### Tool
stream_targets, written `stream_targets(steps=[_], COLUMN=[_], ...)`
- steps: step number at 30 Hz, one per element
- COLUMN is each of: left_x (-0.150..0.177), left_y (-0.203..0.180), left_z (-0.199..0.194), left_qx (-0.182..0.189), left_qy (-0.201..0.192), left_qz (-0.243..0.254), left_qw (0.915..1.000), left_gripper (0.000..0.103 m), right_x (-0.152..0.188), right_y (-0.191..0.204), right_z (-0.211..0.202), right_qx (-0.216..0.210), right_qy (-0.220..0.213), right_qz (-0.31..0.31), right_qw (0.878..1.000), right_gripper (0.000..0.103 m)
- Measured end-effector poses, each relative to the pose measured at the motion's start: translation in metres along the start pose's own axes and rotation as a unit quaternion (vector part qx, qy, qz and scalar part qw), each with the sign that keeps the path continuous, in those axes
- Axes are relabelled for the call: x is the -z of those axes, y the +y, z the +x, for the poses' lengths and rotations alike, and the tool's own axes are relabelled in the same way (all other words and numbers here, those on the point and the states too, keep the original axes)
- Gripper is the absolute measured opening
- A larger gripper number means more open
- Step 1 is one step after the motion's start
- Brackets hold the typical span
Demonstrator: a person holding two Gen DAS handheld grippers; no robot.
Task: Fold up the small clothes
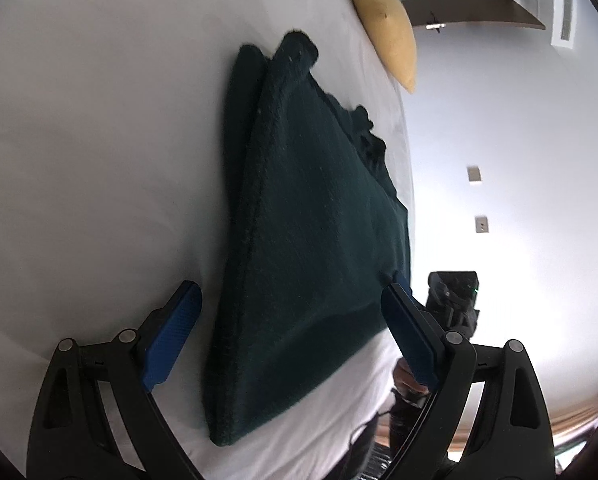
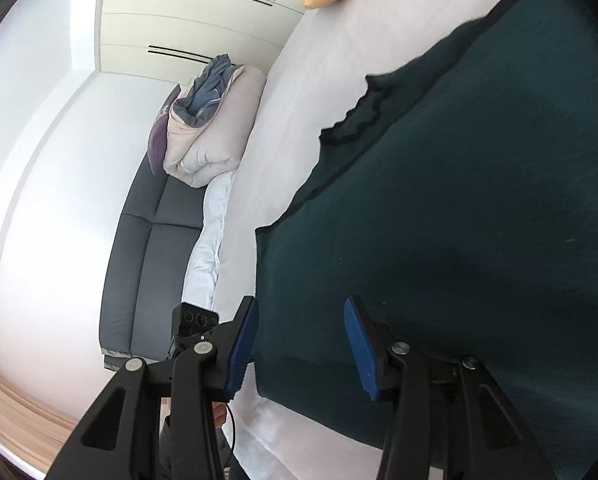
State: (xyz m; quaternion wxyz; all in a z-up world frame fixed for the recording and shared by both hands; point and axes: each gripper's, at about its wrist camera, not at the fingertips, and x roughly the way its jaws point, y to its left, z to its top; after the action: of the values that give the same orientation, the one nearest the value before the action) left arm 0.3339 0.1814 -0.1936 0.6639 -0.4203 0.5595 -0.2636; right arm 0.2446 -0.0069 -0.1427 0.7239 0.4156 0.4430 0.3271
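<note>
While the dark green garment lay part-folded on the bed, left tongs gaped wide; right tongs seemingly released, straddling its edge. Next: pinch, fold over.

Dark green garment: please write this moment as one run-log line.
garment: folded on white bed | left tool: open | right tool: open at garment edge

Yellow pillow, grey sofa, folded duvet

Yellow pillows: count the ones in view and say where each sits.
1. The yellow pillow lies at the far end of the bed, beyond the dark green garment. Others may be out of view.
</note>
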Motion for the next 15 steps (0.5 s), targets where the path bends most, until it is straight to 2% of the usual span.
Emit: stream_targets(steps=[2, 4, 5, 6, 7, 8, 10, 12, 15], left_x=[-0.002, 0.000, 0.004, 0.007, 0.009, 0.012, 0.015, 0.017, 0.021], left_y=[-0.001, -0.001, 0.002, 0.003, 0.006, 0.010, 0.014, 0.014, 0.005], left_z=[0.007, 0.009, 0.007, 0.008, 0.012, 0.014, 0.016, 0.014, 0.009], left_qx=[0.004, 0.017, 0.020, 0.021, 0.018, 0.013, 0.015, 0.019, 0.015], left_qy=[0.007, 0.006, 0.004, 0.007, 0.012, 0.013, 0.007, -0.005, -0.020], left_qz=[-0.004, -0.011, -0.012, -0.013, -0.015, -0.019, -0.023, -0.023, -0.012], left_qw=[1.0000, 0.9998, 0.9997, 0.9997, 0.9996, 0.9996, 0.9996, 0.9995, 0.9996], left_gripper=[0.091, 0.085, 0.073, 0.055, 0.045, 0.028, 0.022, 0.019, 0.017], right_x=[-0.001, -0.005, -0.005, -0.007, -0.009, -0.012, -0.015, -0.015, -0.013], right_y=[0.003, 0.008, 0.009, 0.010, 0.010, 0.009, 0.005, -0.003, -0.003], right_z=[0.008, 0.018, 0.018, 0.022, 0.028, 0.036, 0.046, 0.056, 0.060], right_qx=[-0.002, -0.007, -0.009, -0.011, -0.011, -0.008, 0.013, 0.037, 0.041], right_qy=[0.005, 0.013, 0.017, 0.022, 0.028, 0.033, 0.047, 0.058, 0.057], right_qz=[0.000, -0.001, -0.001, -0.001, 0.002, 0.005, 0.009, 0.013, 0.000], right_qw=[1.000, 1.000, 1.000, 1.000, 1.000, 0.999, 0.999, 0.998, 0.998], right_gripper=[0.049, 0.049, 0.049, 0.049, 0.049, 0.049, 0.052, 0.049, 0.048])
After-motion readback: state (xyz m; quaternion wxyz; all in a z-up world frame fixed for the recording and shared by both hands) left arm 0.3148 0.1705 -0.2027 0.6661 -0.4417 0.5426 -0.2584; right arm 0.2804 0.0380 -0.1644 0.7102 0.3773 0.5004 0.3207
